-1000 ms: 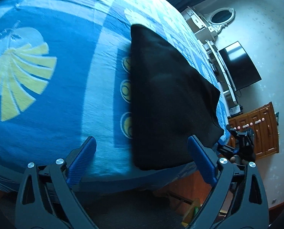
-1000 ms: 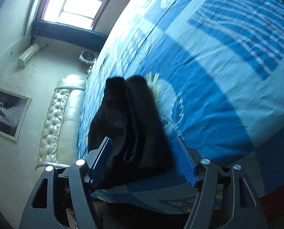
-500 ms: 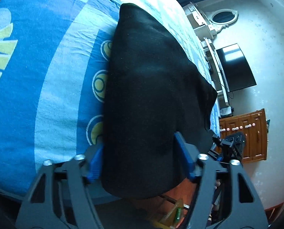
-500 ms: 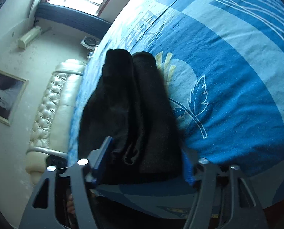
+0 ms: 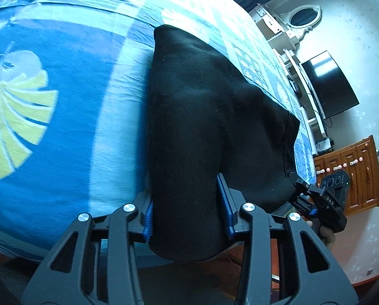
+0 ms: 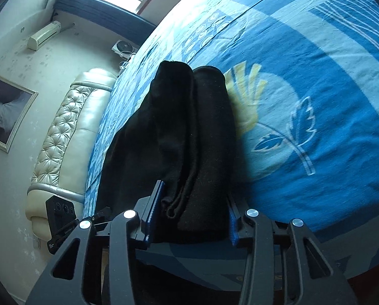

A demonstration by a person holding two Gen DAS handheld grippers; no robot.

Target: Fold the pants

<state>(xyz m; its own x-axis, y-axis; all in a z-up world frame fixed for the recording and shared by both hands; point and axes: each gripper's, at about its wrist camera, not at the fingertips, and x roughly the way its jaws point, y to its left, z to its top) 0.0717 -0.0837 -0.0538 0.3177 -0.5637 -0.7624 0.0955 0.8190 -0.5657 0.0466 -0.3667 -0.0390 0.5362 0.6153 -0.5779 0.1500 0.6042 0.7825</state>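
The black pants (image 5: pixel 202 117) lie on a blue patterned bedspread (image 5: pixel 62 117), near the bed's front edge. My left gripper (image 5: pixel 188 211) is shut on one near end of the pants, the cloth bunched between its blue pads. My right gripper (image 6: pixel 192 213) is shut on the other near end, where the pants (image 6: pixel 187 132) show two folded layers side by side. The right gripper also shows in the left wrist view (image 5: pixel 326 198), at the pants' far corner. The left gripper shows in the right wrist view (image 6: pixel 62 218).
A padded cream headboard (image 6: pixel 62 137) runs along the bed's left side. A black TV (image 5: pixel 329 86), white shelves (image 5: pixel 291 58) and a wooden cabinet (image 5: pixel 349 175) stand by the wall. The bedspread (image 6: pixel 316 101) stretches far beyond the pants.
Both grippers moved in over the near edge of the pants and closed on the cloth. The pants' near ends are now lifted and bunched between the pads.
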